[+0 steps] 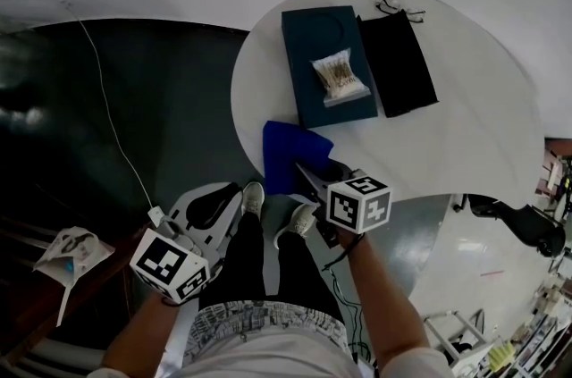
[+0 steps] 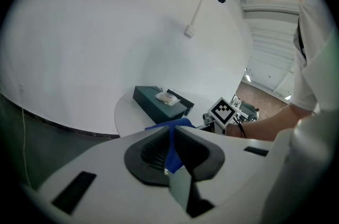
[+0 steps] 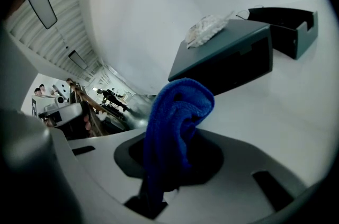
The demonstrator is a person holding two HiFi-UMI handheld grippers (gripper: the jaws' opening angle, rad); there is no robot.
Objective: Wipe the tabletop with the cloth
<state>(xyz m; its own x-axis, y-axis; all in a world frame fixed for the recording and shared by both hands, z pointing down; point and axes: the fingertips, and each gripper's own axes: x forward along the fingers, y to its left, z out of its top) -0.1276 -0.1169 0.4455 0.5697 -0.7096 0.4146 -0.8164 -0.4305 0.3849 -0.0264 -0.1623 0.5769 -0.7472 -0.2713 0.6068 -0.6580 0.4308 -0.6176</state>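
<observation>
A blue cloth (image 1: 288, 151) hangs over the near edge of the round white table (image 1: 474, 144). My right gripper (image 1: 308, 175) is shut on it, and in the right gripper view the cloth (image 3: 177, 106) bunches up out of the right gripper (image 3: 175, 151) just above the tabletop (image 3: 296, 106). My left gripper (image 1: 223, 199) is off the table, low at the left over the dark floor. In its own view the left gripper (image 2: 172, 138) has its jaws together with nothing held; the cloth (image 2: 177, 123) shows beyond them.
A dark blue box (image 1: 313, 37) with a packet of cotton swabs (image 1: 340, 77) on it and a black pouch (image 1: 398, 63) lie at the table's far side. A white cable (image 1: 107, 117) runs over the floor, crumpled paper (image 1: 71, 251) lies at the left, and my shoes (image 1: 253, 199) are below the table edge.
</observation>
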